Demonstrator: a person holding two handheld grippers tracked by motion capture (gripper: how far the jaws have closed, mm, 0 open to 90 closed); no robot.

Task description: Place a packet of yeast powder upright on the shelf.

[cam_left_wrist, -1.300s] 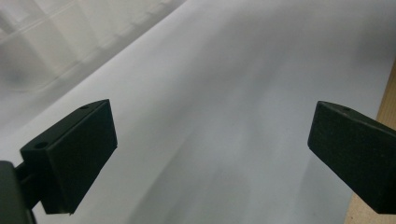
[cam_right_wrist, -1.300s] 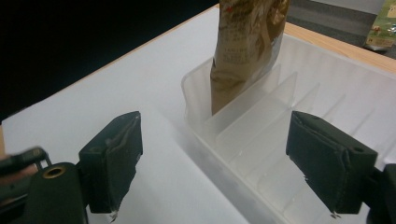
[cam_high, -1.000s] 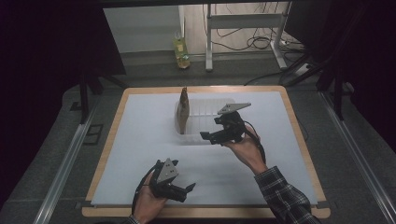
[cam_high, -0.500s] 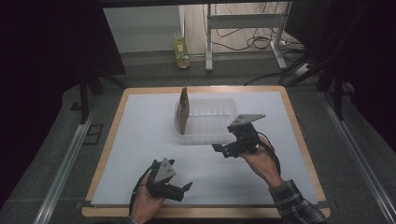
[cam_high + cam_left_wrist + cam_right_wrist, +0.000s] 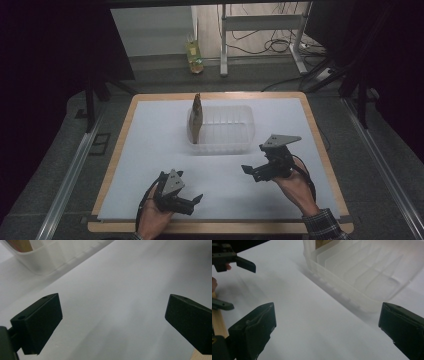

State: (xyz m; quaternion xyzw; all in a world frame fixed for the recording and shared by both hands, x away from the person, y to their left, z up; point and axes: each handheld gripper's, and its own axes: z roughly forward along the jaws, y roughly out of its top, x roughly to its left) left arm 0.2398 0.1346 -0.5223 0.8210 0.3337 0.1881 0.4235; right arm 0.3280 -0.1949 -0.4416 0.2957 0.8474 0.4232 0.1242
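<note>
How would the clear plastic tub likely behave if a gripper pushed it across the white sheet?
The clear plastic tub looks thin-walled and nearly empty, so it is probably light and would slide easily on the smooth white sheet. Its ribbed walls may flex if squeezed. The brown flat piece standing on edge at its left end seems apt to tip over if the tub is jolted.

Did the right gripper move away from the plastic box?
Yes. The right gripper, jaws just opened and empty, has pulled back from the plastic box toward the table's near edge.
</note>
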